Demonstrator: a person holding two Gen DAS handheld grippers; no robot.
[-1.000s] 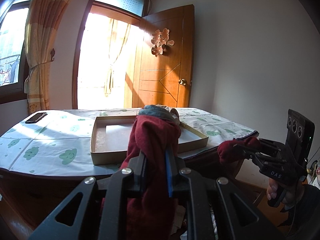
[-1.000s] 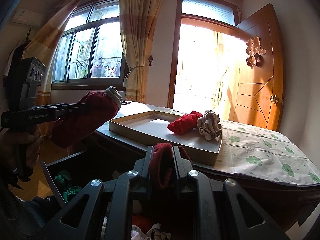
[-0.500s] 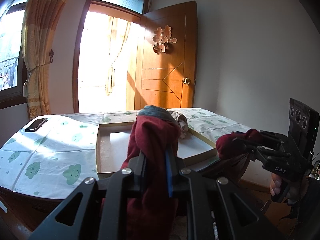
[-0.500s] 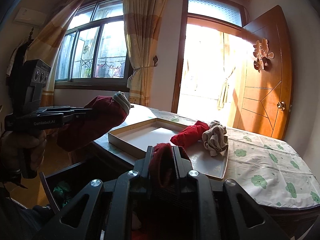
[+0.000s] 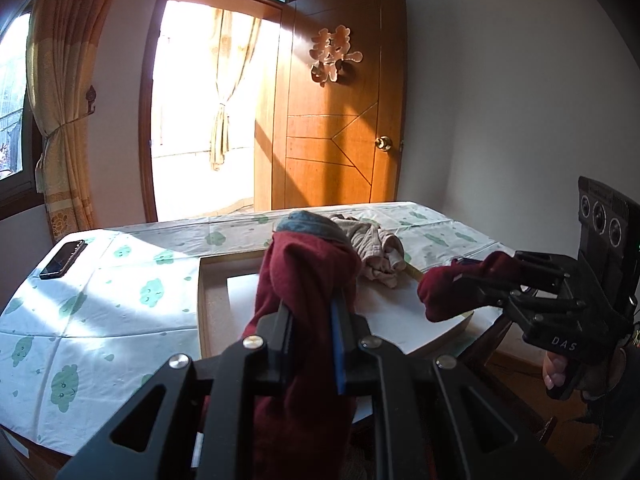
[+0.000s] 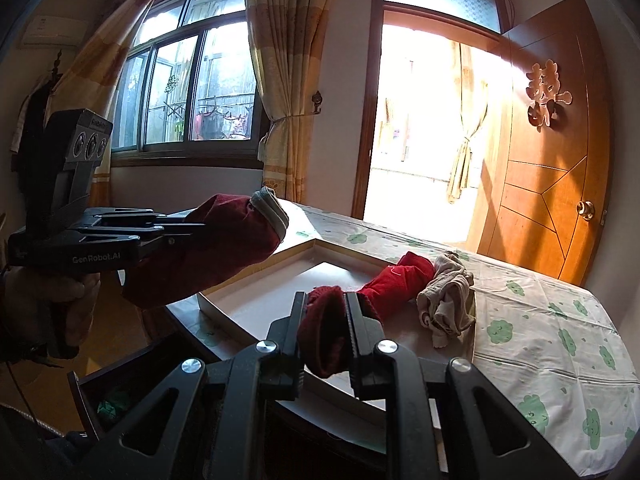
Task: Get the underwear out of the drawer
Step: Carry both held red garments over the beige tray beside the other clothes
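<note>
My left gripper (image 5: pixel 310 312) is shut on a dark red underwear piece with a grey waistband (image 5: pixel 308 268), held up over the near edge of a shallow cardboard box (image 5: pixel 210 304). In the right wrist view that same gripper (image 6: pixel 200 228) and garment (image 6: pixel 224 244) hang at the left. My right gripper (image 6: pixel 325 312) is shut on a dark red bundle of cloth (image 6: pixel 324 336), also seen at the right (image 5: pixel 448 292). Whether the two red parts are one garment I cannot tell. A bright red underwear (image 6: pixel 400 280) and a beige one (image 6: pixel 444 300) lie in the box.
The box sits on a table with a green cloud-print cloth (image 6: pixel 540 344). An open dark drawer (image 6: pixel 120 384) with green cloth inside is below the table's edge. A phone (image 5: pixel 64 258) lies at the far left corner. A wooden door (image 5: pixel 340 120) stands open behind.
Both grippers have risen and moved forward toward the table with the red cloth in them. The box now lies closer and lower in both views, and the drawer has dropped toward the bottom edge.
</note>
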